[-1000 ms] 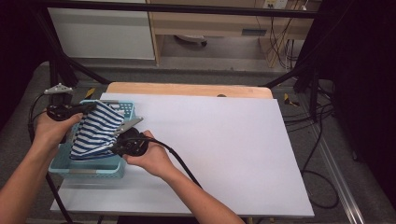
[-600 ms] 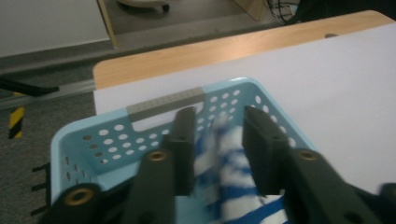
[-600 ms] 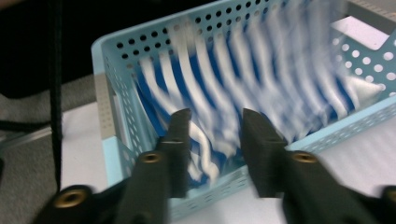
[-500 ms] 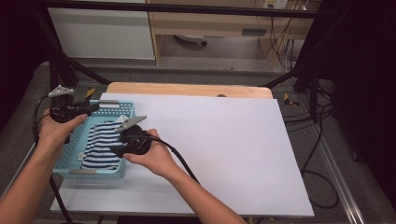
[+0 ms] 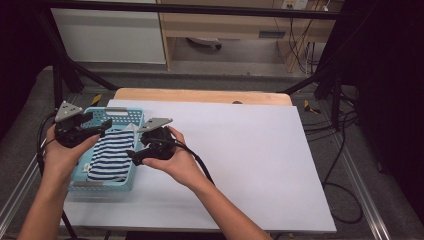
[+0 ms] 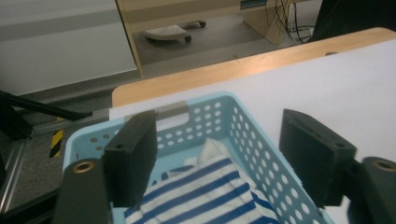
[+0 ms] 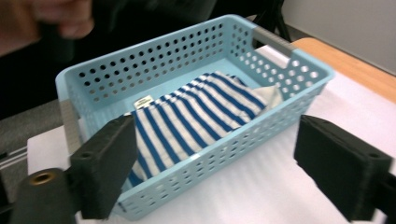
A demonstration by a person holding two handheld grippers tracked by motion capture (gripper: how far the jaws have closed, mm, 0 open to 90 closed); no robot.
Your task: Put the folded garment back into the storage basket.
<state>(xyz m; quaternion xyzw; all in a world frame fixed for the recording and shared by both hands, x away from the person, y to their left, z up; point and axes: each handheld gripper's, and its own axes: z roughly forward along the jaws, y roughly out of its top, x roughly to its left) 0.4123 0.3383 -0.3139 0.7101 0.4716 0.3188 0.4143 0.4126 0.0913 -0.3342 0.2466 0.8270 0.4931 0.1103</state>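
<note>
Striped cloth (image 5: 111,155) lies in the basket (image 5: 131,117) at the bench's (image 5: 250,160) left edge. My left gripper (image 5: 100,129) and right gripper (image 5: 134,155) hover, jaws released, empty. Risk: a jaw could snag the basket rim.

Blue-and-white striped cloth (image 5: 111,155) in pale blue perforated basket (image 5: 118,116); white table cover (image 5: 250,160).
</note>
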